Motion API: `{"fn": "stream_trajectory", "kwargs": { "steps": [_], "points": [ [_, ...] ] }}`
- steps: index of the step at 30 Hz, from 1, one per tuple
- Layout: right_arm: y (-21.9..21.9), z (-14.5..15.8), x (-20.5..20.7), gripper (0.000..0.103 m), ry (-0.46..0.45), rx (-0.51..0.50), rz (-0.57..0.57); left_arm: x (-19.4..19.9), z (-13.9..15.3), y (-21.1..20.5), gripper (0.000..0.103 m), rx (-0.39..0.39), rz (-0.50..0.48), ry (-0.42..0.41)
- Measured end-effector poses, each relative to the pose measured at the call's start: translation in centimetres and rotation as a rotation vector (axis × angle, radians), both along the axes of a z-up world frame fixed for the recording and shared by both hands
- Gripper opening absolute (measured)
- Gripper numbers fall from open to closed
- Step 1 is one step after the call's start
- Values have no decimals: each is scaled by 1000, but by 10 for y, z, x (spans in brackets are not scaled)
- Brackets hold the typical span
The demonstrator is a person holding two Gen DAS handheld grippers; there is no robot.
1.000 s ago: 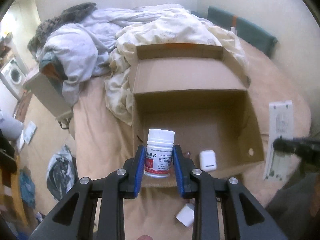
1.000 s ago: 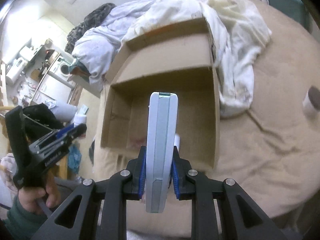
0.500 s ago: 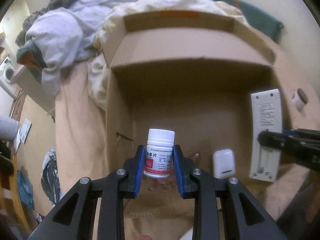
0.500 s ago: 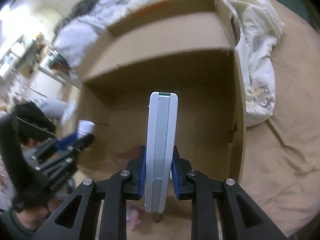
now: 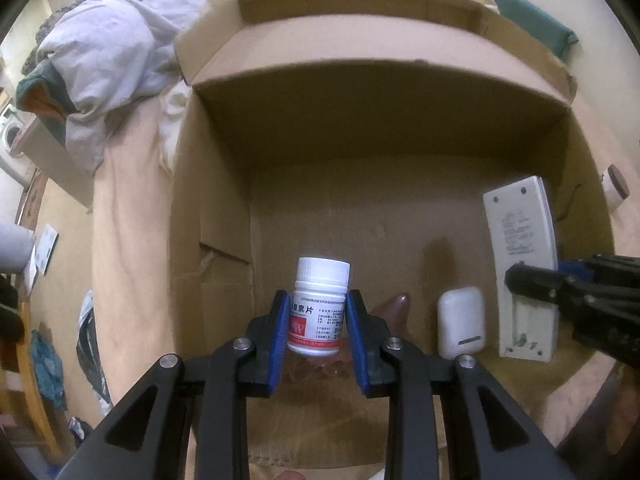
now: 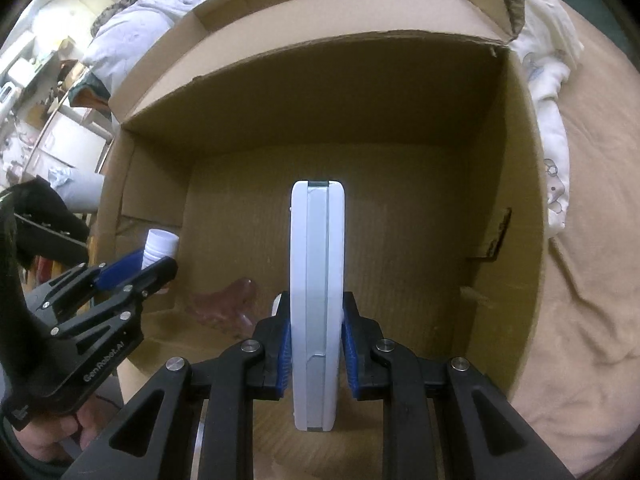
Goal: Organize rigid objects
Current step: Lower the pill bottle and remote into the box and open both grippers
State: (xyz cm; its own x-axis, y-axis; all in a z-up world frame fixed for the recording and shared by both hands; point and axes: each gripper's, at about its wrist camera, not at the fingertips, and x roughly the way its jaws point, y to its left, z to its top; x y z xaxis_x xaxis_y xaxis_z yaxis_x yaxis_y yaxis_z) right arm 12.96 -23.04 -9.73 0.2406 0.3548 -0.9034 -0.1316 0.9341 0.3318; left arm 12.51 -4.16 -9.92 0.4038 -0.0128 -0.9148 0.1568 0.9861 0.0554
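My left gripper (image 5: 319,312) is shut on a white pill bottle (image 5: 319,308) with a red and white label, held upright over the near left part of an open cardboard box (image 5: 224,184). My right gripper (image 6: 316,320) is shut on a white remote control (image 6: 318,280), held on edge over the near middle of the same box (image 6: 516,216). In the left wrist view the remote (image 5: 520,264) hangs at the box's right side with the right gripper (image 5: 560,280) around it. A white earbud case (image 5: 461,322) lies on the box floor.
The box sits on a bed with a tan sheet (image 6: 592,280) and a crumpled white and grey duvet (image 5: 120,48) behind it. A small roll (image 5: 616,188) lies on the sheet to the right. A reddish stain (image 6: 232,300) marks the box floor.
Both grippers have moved forward and down over the box with their objects. The box now fills both views. Both holds are unchanged.
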Motion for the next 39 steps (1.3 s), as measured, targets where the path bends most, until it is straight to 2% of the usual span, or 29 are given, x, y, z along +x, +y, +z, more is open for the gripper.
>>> {"fn": "stream_trajectory", "kwargs": {
  "steps": [9,15,18,19,20,21,22,23,24,25,26,28,29,30,32,34,35,37,39],
  "points": [
    [11,-3,3,23,-7,-45,-10,-1,-4,-3,26,10,-15,9],
    [17,7,2,24,-84,-108,-16,-1,-5,-3,25,13,-13,16],
    [19,12,2,27,-107,-101,-22,0,-6,-2,25,13,-12,15],
    [21,13,1,30,-110,-98,-20,0,-5,-2,25,15,-11,13],
    [19,14,1,39,-113,-84,-15,-1,-5,-2,25,13,-12,12],
    [19,15,1,57,-113,-55,-1,-1,-5,-2,25,13,-12,12],
    [21,15,1,68,-106,-7,26,-2,-4,-3,25,13,-13,11],
    [25,17,1,85,-104,34,52,-2,-4,-3,25,14,-13,9],
    [30,19,-1,95,-118,49,69,-2,-4,-4,25,15,-13,8],
    [35,22,-3,98,-137,40,82,-2,-4,-4,26,14,-13,10],
    [39,24,-6,103,-160,16,99,-2,-4,-4,30,13,-11,12],
    [44,29,-10,103,-211,-20,109,-3,-3,-5,47,19,-16,9],
    [44,32,-10,103,-226,-24,108,-3,-2,-5,65,16,-16,5],
    [42,34,-10,103,-234,-22,102,-4,-2,-4,75,8,-14,3],
    [36,37,-9,103,-244,-2,84,-4,1,-4,77,-4,-12,2],
    [32,39,-9,103,-256,4,69,-4,4,-4,83,-15,-10,-4],
    [31,40,-8,103,-258,0,64,-4,7,-4,89,-19,-10,-15],
    [25,40,-8,103,-258,-3,52,-6,12,-5,91,-21,-9,-39],
    [19,41,-8,103,-253,36,36,-7,16,-4,92,-16,-4,-56]
  ]
}}
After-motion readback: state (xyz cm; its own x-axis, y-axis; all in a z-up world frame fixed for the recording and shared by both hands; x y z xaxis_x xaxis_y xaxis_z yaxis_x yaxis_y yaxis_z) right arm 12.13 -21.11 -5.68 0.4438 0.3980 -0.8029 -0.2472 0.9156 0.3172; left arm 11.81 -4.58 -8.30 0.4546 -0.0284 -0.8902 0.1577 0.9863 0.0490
